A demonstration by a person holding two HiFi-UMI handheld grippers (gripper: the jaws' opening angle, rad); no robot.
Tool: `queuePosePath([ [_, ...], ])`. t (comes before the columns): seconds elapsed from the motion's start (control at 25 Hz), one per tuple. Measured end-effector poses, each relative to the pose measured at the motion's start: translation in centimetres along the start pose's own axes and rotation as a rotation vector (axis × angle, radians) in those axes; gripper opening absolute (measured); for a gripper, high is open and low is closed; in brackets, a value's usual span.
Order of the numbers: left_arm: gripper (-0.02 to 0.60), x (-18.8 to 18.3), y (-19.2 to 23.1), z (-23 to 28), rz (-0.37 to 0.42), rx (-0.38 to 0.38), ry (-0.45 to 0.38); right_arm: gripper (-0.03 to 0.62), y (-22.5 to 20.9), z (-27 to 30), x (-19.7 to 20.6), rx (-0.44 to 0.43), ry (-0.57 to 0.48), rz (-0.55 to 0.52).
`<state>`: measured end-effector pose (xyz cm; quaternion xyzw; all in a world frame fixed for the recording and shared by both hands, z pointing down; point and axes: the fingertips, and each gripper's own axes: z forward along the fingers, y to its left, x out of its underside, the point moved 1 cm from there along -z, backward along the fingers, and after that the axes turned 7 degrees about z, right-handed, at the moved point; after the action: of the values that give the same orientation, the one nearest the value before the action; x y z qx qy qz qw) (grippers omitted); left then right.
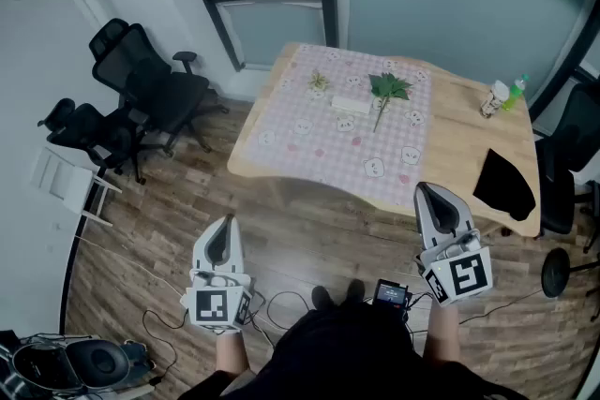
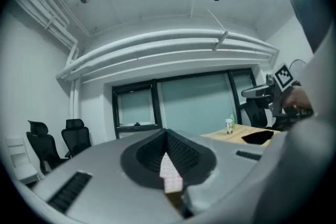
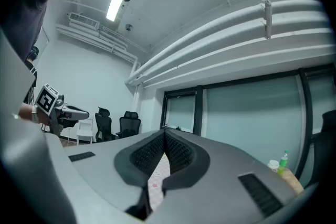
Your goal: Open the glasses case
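A small white oblong case [image 1: 352, 105] lies on the pink checked cloth [image 1: 319, 140] of the wooden table [image 1: 459, 122], far ahead of both grippers. My left gripper [image 1: 223, 228] hangs over the wood floor short of the table; its jaws meet at the tips with nothing between them [image 2: 167, 135]. My right gripper [image 1: 429, 194] is near the table's front edge, also shut and empty [image 3: 164, 136]. Both point level toward the table and windows. Through each jaw gap only a sliver of the cloth shows.
A green sprig [image 1: 386, 91] lies beside the case. A black cloth [image 1: 506, 183] and two small bottles [image 1: 502, 96] sit at the table's right end. Black office chairs [image 1: 150, 80] stand at left, another chair [image 1: 562, 169] at right. Cables and a bag [image 1: 80, 362] lie on the floor.
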<state>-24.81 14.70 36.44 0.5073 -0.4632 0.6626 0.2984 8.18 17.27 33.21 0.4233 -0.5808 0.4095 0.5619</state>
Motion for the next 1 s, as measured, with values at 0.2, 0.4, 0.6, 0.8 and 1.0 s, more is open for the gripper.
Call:
queuePosePath([
  [0.2,-0.006,0.1,0.1,0.4,0.002,0.012,-0.005,0.017,0.0,0.1,0.0,0.006,0.0,-0.001],
  [0.4,-0.006,0.0,0.2,1.1,-0.016,0.015,-0.009,0.017,0.0,0.3,0.3,0.01,0.009,-0.002],
  [0.6,-0.006,-0.4,0.3,2.2,-0.049,-0.014,-0.011,0.017,-1.0,0.5,-0.4,-0.009,-0.054,0.058],
  [0.8,-0.006,-2.7,0.6,4.3,-0.02,-0.058,-0.03,0.017,-3.1,0.3,0.4,0.038,-0.056,0.054],
  [1.0,-0.006,-4.1,-0.3,6.9,0.014,-0.081,-0.041,0.017,-5.9,1.4,2.6,0.051,-0.036,0.09],
])
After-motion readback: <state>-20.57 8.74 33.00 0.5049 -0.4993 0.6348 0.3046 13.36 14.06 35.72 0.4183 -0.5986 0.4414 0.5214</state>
